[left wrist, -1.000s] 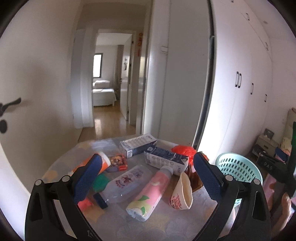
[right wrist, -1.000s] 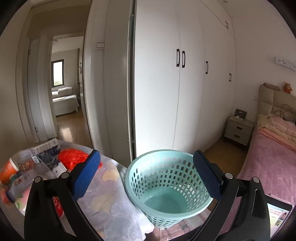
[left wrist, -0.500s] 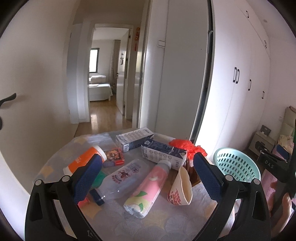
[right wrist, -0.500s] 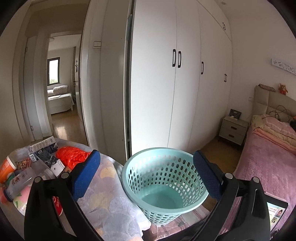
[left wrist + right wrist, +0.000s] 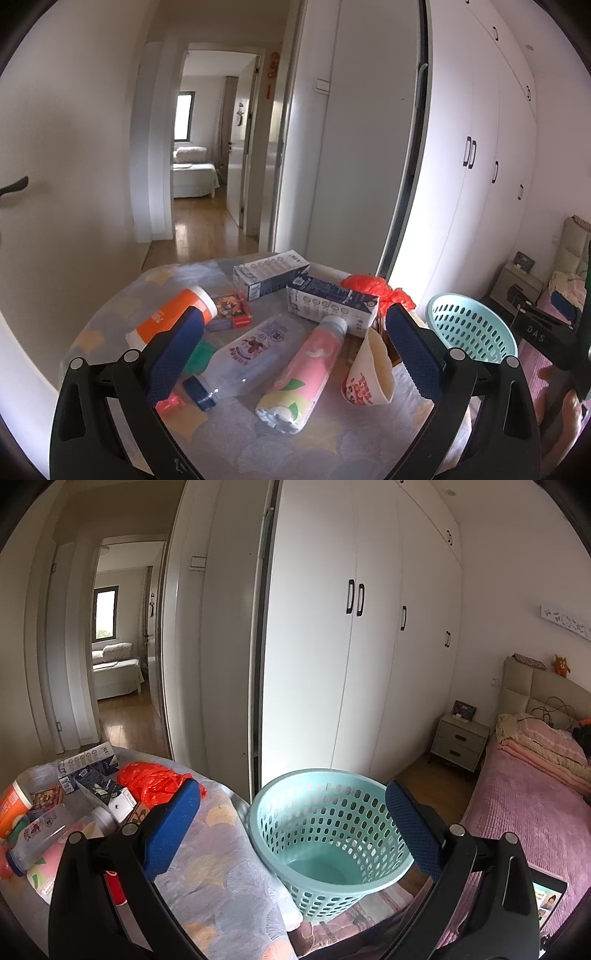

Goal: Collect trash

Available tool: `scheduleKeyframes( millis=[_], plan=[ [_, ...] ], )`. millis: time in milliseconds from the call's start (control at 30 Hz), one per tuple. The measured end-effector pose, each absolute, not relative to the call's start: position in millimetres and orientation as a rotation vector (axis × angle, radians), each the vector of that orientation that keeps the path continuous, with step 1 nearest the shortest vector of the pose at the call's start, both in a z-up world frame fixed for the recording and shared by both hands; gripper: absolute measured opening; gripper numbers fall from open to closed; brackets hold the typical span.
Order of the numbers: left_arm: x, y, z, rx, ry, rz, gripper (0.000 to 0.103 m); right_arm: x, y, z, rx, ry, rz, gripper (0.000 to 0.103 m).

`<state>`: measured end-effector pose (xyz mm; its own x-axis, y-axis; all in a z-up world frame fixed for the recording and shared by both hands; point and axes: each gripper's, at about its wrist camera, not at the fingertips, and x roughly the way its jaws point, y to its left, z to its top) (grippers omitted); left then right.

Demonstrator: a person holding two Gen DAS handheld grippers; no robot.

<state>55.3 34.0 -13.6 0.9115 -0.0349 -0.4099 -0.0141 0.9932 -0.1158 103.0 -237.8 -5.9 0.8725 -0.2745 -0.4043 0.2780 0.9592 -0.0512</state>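
Trash lies on a round table point(image 5: 332, 435) with a patterned cloth: a pink bottle point(image 5: 306, 373), a clear bottle point(image 5: 247, 354), an orange bottle point(image 5: 170, 317), two milk cartons point(image 5: 269, 273) point(image 5: 332, 299), a paper cup point(image 5: 369, 373), a red plastic bag point(image 5: 380, 290) and a small packet point(image 5: 231, 310). My left gripper point(image 5: 295, 354) hovers open above the bottles, holding nothing. A teal plastic basket point(image 5: 328, 834) stands empty beside the table. My right gripper point(image 5: 293, 834) is open over the basket's near rim, with nothing in it.
White wardrobe doors point(image 5: 369, 646) rise behind the basket. A bed with pink covers point(image 5: 528, 797) and a nightstand point(image 5: 460, 742) fill the right. An open doorway point(image 5: 210, 155) leads to a hallway with wooden floor behind the table. A hand point(image 5: 565, 406) shows at the lower right.
Both views have tilted and drawn back slightly, so the table items and the basket sit a little lower in frame. Neither gripper took anything; both stay open.
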Motion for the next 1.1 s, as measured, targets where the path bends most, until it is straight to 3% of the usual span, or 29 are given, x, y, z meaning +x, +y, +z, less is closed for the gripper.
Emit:
scheduleKeyframes(
  millis=[1100],
  plan=[
    [42.1, 68.1, -11.4, -0.146, 0.417, 0.045, 0.095, 95.8, -216.3, -4.7, -0.033, 0.436, -0.249, 0.094]
  ],
)
